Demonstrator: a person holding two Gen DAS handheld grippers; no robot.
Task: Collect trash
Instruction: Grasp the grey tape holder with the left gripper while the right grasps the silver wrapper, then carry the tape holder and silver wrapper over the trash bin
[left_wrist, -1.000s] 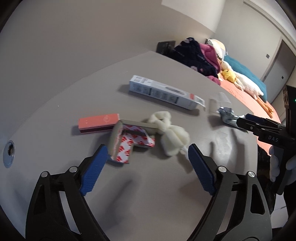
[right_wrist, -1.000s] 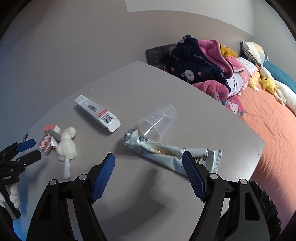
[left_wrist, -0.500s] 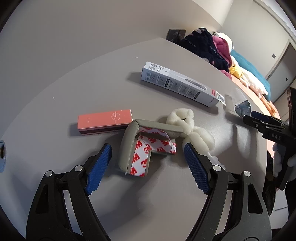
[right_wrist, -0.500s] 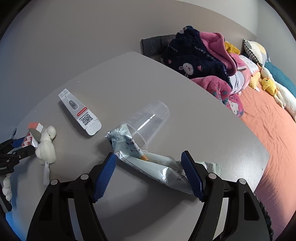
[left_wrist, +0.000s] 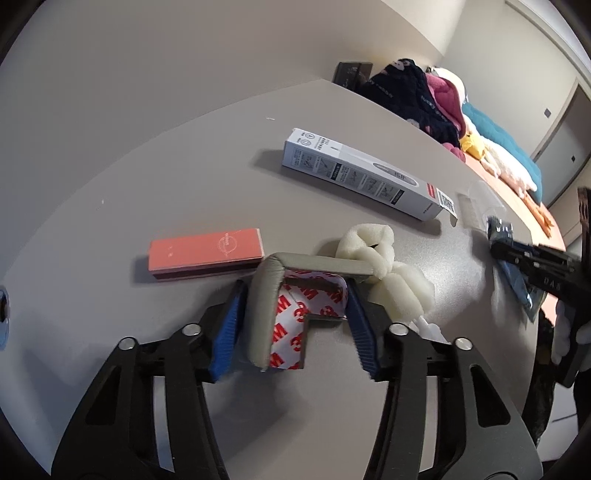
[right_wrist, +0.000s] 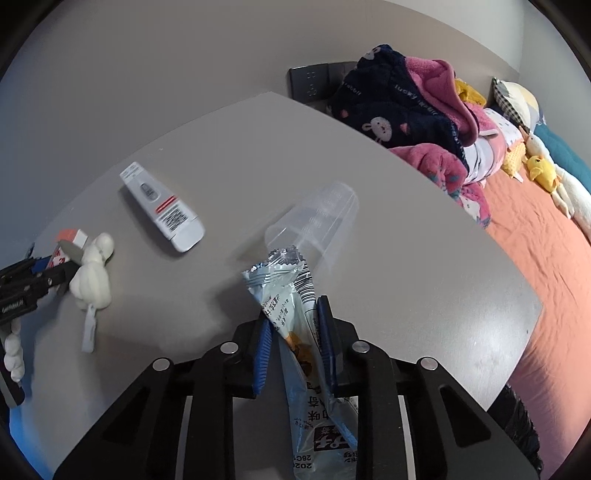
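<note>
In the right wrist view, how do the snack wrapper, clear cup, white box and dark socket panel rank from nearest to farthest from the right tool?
1. Snack wrapper, between the tool's pads.
2. Clear cup, just ahead.
3. White box, ahead left.
4. Dark socket panel, on the far wall.

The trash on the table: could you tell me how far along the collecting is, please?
Nothing looks binned yet. In hand: left tool has closed on the foam guard, right tool on the wrapper. Left: cup, white box, red box, foam knot.
</note>
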